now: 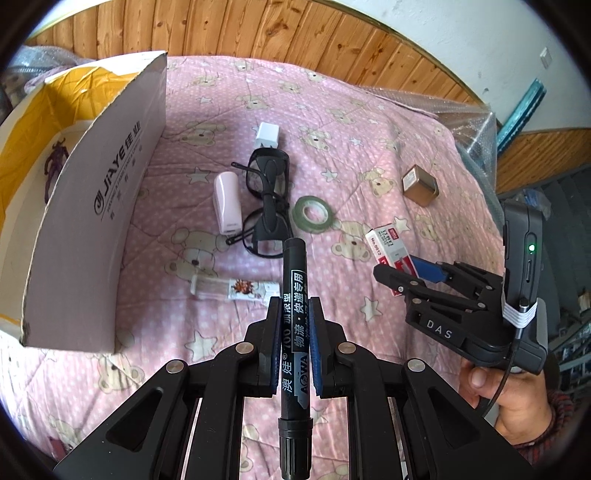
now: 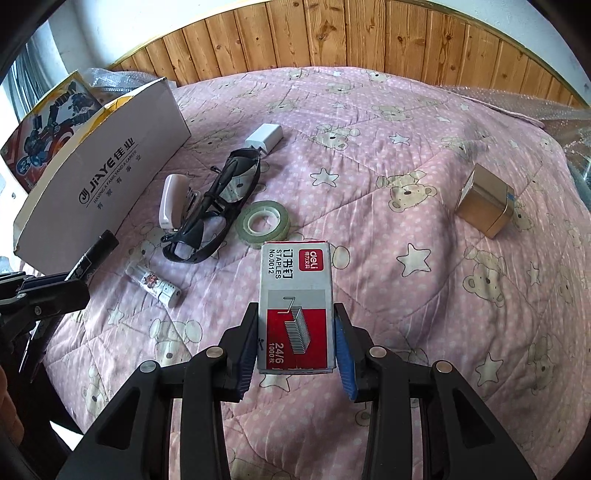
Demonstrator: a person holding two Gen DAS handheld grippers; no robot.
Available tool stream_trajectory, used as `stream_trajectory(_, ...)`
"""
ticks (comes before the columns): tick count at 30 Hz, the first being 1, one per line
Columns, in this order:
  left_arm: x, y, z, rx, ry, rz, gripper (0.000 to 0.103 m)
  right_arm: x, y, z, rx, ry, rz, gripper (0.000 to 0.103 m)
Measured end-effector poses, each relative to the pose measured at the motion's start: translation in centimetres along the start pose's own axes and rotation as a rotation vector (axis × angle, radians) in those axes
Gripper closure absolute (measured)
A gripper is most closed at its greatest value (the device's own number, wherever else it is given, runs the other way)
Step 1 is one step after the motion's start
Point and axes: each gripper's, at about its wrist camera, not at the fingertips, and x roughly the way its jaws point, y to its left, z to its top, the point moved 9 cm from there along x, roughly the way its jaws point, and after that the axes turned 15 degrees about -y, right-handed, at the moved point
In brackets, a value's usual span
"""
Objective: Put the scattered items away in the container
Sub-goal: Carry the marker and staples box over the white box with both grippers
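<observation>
My left gripper [image 1: 294,306] is shut on a black marker [image 1: 293,325] and holds it above the pink quilt. My right gripper [image 2: 295,314] is shut on a red and grey staples box [image 2: 295,295], also above the quilt. The open cardboard box [image 1: 92,206] stands at the left; it also shows in the right wrist view [image 2: 103,166]. On the quilt lie black glasses [image 1: 266,199], a pink stapler [image 1: 228,203], a green tape roll [image 1: 312,213], a white charger [image 1: 267,134], a small clear tube [image 1: 232,288] and a gold tin [image 2: 484,201].
A wooden headboard [image 2: 332,33] runs along the far edge of the bed. Bubble wrap [image 1: 469,129] lies at the right edge. A printed toy box [image 2: 48,110] stands behind the cardboard box.
</observation>
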Motion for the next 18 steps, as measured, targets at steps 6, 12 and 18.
stream_trajectory(6, -1.5, 0.4, -1.0, -0.02, -0.016, -0.018, 0.09, -1.0, 2.0, -1.4, -0.002, 0.008, 0.022, 0.064)
stream_trajectory(12, -2.8, 1.0, -1.6, -0.032, -0.035, -0.028, 0.09, -2.2, 4.6, -2.9, -0.027, 0.016, 0.048, 0.064)
stream_trajectory(18, -4.2, 1.6, -1.9, -0.036, -0.062, -0.035, 0.09, -3.7, 7.3, -3.7, -0.033, 0.008, 0.086, 0.064)
